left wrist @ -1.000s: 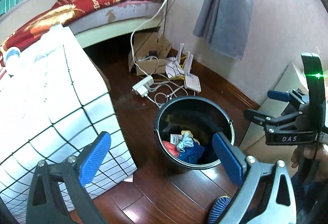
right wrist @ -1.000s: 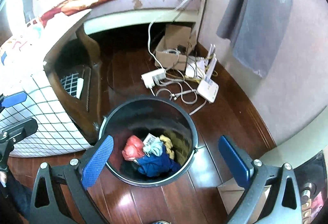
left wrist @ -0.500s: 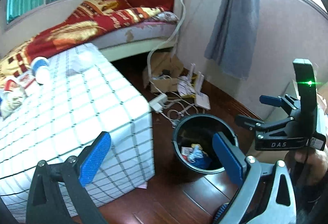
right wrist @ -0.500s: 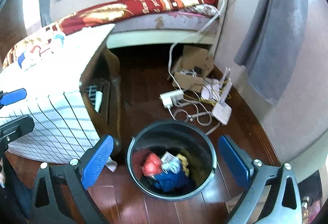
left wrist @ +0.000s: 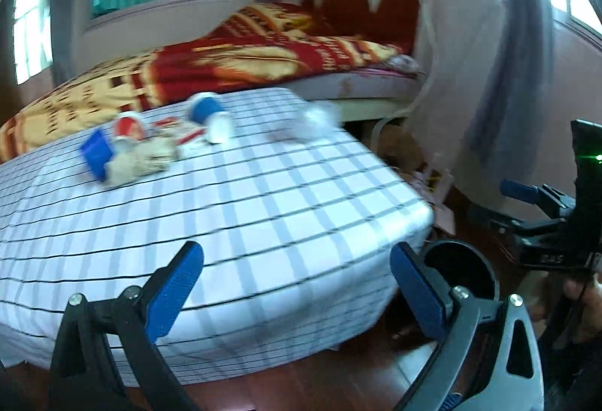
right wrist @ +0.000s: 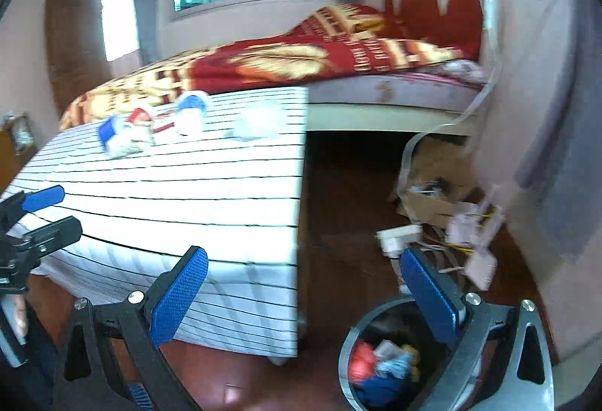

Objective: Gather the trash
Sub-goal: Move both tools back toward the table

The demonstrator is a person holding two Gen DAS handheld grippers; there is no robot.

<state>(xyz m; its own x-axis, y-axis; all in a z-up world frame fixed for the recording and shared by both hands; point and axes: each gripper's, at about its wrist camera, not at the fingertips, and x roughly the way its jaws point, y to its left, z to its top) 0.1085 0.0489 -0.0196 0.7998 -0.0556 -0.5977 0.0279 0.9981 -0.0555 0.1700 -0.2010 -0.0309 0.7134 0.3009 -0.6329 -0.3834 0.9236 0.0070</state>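
Observation:
Several pieces of trash lie on the far side of the checked tablecloth (left wrist: 263, 208): a blue carton (left wrist: 96, 151), a crumpled wrapper (left wrist: 143, 157), a blue and white cup (left wrist: 210, 116) and a white wad (left wrist: 318, 117). They also show in the right wrist view (right wrist: 150, 127). The black bin (right wrist: 357, 347) stands on the floor right of the table and holds red, blue and white scraps (right wrist: 380, 364). My left gripper (left wrist: 297, 290) is open and empty at the table's near edge. My right gripper (right wrist: 304, 294) is open and empty, above the bin's rim.
A bed with a red and gold blanket (left wrist: 263, 53) stands behind the table. A cardboard box, cables and white routers (right wrist: 451, 219) lie on the wooden floor by the wall. A grey curtain (right wrist: 557, 155) hangs on the right.
Both grippers have lifted and tilted up from the bin toward the tabletop. The bin has dropped to the lower right of both views. Both stay open and empty.

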